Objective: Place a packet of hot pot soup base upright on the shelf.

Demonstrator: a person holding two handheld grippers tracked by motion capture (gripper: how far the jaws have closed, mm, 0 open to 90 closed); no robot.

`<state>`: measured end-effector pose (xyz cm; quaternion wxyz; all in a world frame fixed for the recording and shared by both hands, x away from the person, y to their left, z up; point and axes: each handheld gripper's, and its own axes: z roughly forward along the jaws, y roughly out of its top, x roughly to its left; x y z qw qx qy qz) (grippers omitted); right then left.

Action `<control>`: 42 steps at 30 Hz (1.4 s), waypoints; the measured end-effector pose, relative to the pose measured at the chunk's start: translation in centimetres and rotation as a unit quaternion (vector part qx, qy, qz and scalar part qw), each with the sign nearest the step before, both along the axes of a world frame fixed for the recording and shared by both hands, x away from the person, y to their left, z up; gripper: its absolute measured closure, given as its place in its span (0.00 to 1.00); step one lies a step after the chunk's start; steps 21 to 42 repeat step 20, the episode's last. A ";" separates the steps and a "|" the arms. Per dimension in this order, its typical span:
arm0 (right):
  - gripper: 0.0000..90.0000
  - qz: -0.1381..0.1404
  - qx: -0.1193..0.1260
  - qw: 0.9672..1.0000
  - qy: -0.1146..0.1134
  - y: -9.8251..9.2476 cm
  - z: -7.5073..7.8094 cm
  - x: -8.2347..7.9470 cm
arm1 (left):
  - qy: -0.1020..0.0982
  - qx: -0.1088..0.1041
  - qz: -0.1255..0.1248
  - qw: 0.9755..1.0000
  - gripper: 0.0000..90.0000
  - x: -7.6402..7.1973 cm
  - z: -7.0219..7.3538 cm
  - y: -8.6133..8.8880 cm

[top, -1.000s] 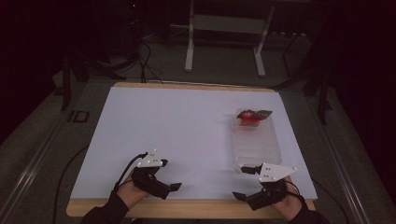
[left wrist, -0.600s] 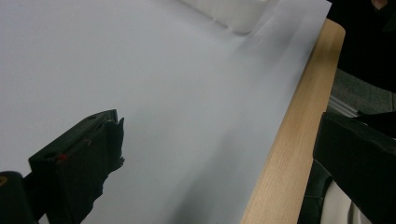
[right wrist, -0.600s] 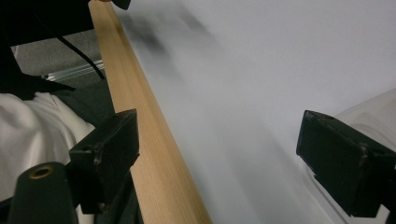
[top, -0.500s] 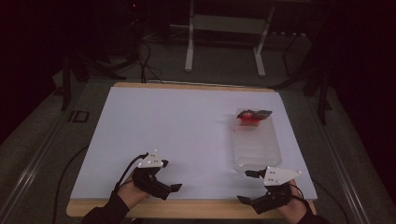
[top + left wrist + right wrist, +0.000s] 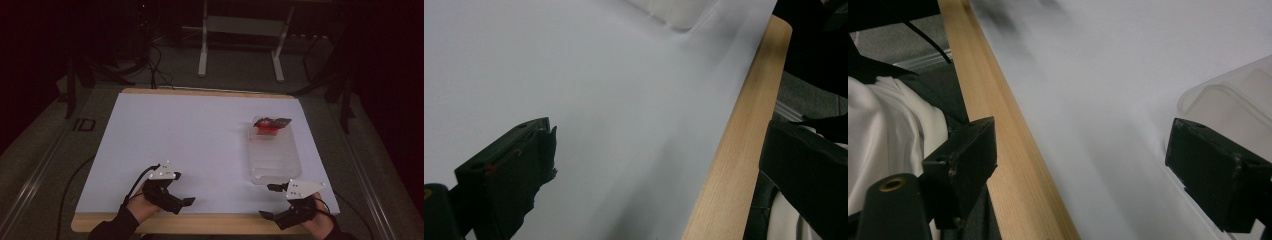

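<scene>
A clear plastic container (image 5: 274, 159) lies on the right of the white table top (image 5: 190, 135), with a red and black item (image 5: 269, 126) at its far end. My left gripper (image 5: 183, 190) rests near the front edge at the left, jaws wide apart and pointing right, empty. In its own view the left gripper (image 5: 659, 165) spans bare white surface and the wooden edge (image 5: 734, 150). My right gripper (image 5: 266, 201) is open just in front of the container's near end. The right gripper (image 5: 1088, 160) holds nothing; the container's corner (image 5: 1233, 100) lies beside one jaw.
A wooden strip (image 5: 200, 224) runs along the table's front edge. Dark floor, cables and a metal stand's legs (image 5: 240, 45) lie beyond the far edge. The person's pale clothing (image 5: 888, 125) sits below the front edge.
My right gripper has drawn back a little toward the front edge and to the right, away from the container's near end. The left gripper has hardly moved.
</scene>
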<state>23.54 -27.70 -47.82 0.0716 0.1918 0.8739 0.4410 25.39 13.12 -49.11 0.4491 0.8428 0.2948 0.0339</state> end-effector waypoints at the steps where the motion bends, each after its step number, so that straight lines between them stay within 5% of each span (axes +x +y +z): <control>1: 0.14 0.000 0.001 1.000 0.000 0.0 0.0 0.0 | -0.001 -0.001 -0.001 1.000 0.01 0.0 0.0 0.0; 42: 0.14 0.002 0.005 1.000 0.008 -0.1 -0.3 0.3 | -0.003 -0.004 -0.009 1.000 0.01 0.0 -0.1 -0.2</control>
